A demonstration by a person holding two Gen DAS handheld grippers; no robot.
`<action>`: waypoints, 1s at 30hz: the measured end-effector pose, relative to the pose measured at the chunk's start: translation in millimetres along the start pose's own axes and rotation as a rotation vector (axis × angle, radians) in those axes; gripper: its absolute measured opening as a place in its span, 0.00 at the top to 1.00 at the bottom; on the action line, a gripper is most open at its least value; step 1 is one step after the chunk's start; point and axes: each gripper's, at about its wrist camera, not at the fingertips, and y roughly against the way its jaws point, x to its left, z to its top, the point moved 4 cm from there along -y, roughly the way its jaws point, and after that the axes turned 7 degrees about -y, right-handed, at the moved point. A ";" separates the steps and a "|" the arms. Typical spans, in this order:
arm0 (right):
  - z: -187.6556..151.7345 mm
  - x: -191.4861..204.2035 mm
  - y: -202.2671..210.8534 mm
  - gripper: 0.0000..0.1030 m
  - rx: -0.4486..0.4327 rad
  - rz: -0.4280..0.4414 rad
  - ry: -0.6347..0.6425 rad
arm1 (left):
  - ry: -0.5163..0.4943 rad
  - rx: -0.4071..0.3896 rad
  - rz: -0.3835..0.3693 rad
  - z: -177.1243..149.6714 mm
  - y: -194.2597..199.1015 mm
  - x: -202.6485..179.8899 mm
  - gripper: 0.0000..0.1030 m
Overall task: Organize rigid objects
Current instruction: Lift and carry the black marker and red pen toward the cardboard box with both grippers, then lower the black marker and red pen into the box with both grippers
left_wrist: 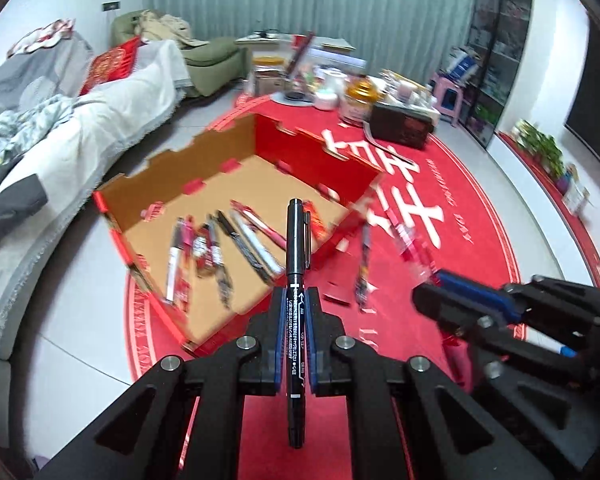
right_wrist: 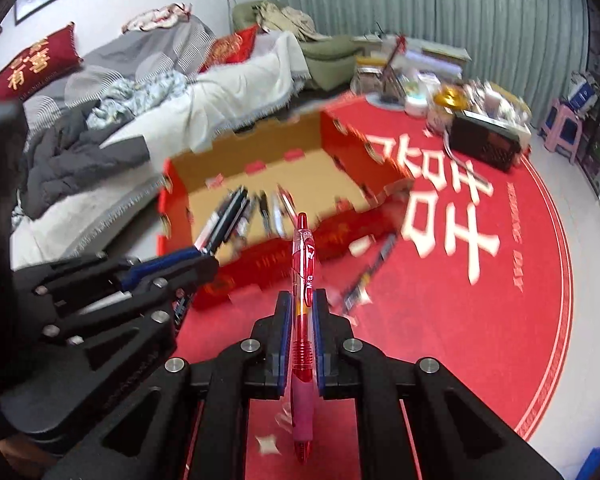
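Both grippers are pointing steeply downward, side by side. The left gripper (left_wrist: 296,300) is sitting with its blue-padded jaws squeezed together on a black marker (left_wrist: 297,280), which is sticking out past the fingertips. The right gripper (right_wrist: 303,304) is doing the same thing, jaws pinching a red gel pen (right_wrist: 305,280). Each one is showing up at the edge of the other's view.

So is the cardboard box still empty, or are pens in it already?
Not empty: several pens lie on the floor of the open-topped cardboard box. One more pen lies outside on the red rug.
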 end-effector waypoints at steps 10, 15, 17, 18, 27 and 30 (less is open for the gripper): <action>51.0 30.7 -21.5 0.90 -0.035 0.032 0.038 | 0.045 0.005 0.068 21.1 -9.0 44.0 0.92; 67.0 35.6 -36.5 0.89 -0.035 0.031 0.047 | 0.063 0.018 0.084 31.7 -20.7 60.3 0.92; 71.2 36.0 -41.9 0.89 -0.031 0.031 0.048 | 0.065 0.021 0.087 35.8 -25.0 64.6 0.92; 73.4 36.2 -45.5 0.89 -0.028 0.031 0.048 | 0.067 0.023 0.089 37.7 -27.1 66.2 0.92; 79.6 35.2 -64.9 0.90 -0.009 0.043 0.041 | 0.095 0.050 0.090 38.2 -45.8 79.4 0.92; 80.5 35.6 -70.3 0.90 -0.003 0.050 0.039 | 0.103 0.059 0.089 36.4 -49.9 82.4 0.92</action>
